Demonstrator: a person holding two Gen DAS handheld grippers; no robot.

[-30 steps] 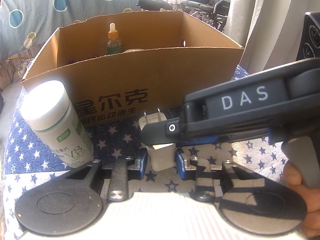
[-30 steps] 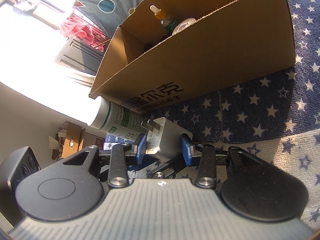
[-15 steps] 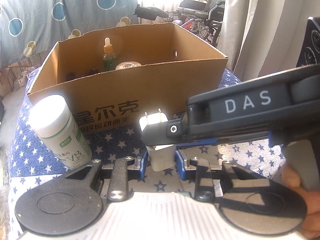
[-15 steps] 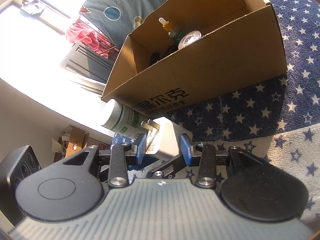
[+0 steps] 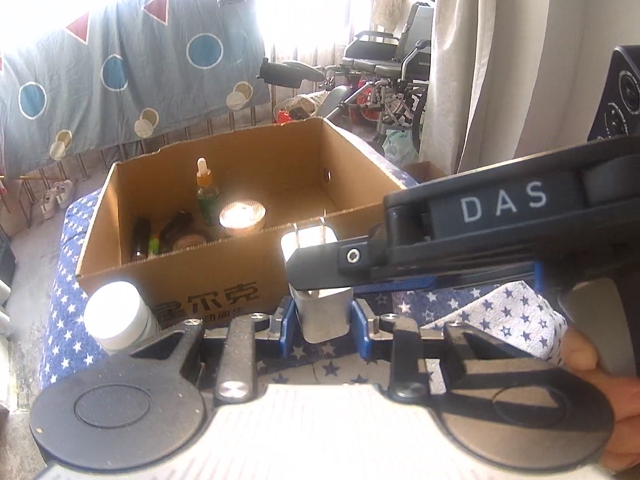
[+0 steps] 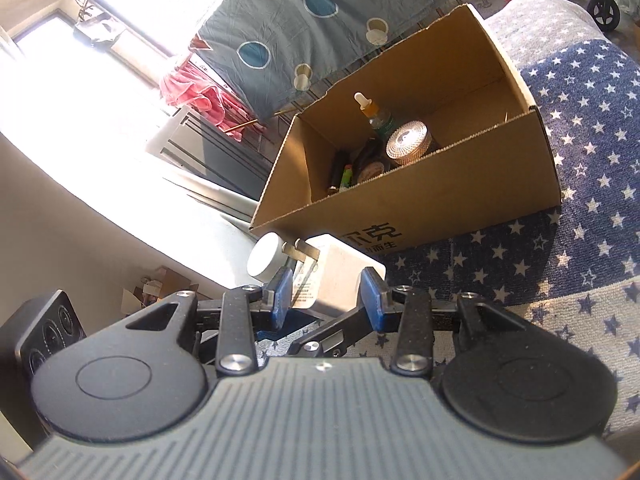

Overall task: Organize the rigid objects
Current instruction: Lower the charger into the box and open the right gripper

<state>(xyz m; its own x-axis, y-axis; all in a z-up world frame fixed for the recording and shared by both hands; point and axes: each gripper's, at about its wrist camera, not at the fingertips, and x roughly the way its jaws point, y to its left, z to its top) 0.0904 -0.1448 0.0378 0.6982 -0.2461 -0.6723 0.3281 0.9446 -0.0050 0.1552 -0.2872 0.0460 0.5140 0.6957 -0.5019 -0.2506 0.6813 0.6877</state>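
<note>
Both clamped on the white charger (image 5: pixel 322 316): left gripper (image 5: pixel 322 322) at its base, right gripper (image 6: pixel 326 296) crosswise round its middle, prongs pointing ahead. Beyond both, open cardboard box (image 5: pixel 208 276) holding dropper bottle (image 5: pixel 207 196); white pill bottle (image 5: pixel 118 316) left of left gripper.

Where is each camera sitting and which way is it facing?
Left wrist: on the left tool, facing the open brown cardboard box; the right tool and a hand cross in from the right.
Right wrist: on the right tool, rolled sideways, facing the same box; the left tool shows below.
Shared: white two-prong plug adapter held in both tools, white-capped bottle.
</note>
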